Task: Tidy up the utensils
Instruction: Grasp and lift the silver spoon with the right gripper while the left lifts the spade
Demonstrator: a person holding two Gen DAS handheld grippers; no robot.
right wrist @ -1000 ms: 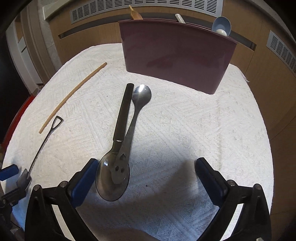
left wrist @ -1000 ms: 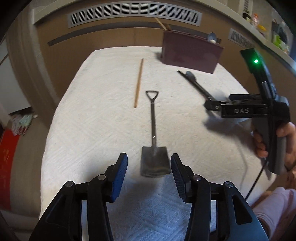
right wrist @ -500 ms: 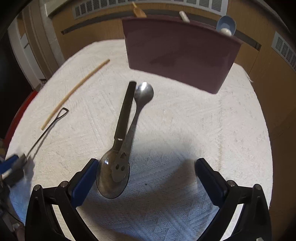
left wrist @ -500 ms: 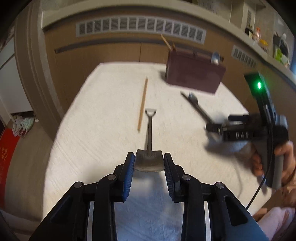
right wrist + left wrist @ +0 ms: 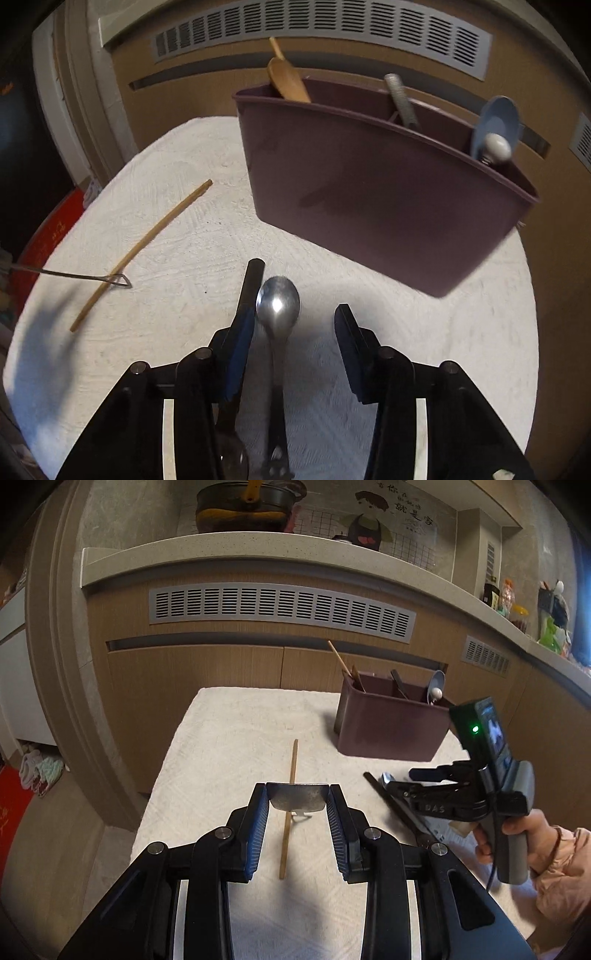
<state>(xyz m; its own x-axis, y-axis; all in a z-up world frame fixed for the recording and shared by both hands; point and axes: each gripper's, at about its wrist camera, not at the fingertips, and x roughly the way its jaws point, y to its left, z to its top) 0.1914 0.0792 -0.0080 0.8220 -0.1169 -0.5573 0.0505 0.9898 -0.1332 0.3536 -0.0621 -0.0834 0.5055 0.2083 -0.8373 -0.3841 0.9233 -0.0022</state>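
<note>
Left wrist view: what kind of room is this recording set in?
Most likely a home kitchen: a stone countertop carrying a cooking pot, wooden cabinets below, and a divided utensil caddy on the cloth-covered table.

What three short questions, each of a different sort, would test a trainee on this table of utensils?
1. True or false: the thin wooden chopstick stands inside the dark purple plastic utensil holder.
2. Which utensil stands at the holder's right end? A. a pale blue spoon B. a red fork C. a glass straw
3. What does the left gripper hold?

Key
1. False: it lies on the white cloth.
2. A.
3. The small shovel-shaped metal spoon, clamped by its blade; the jaws have just been closing.
</note>
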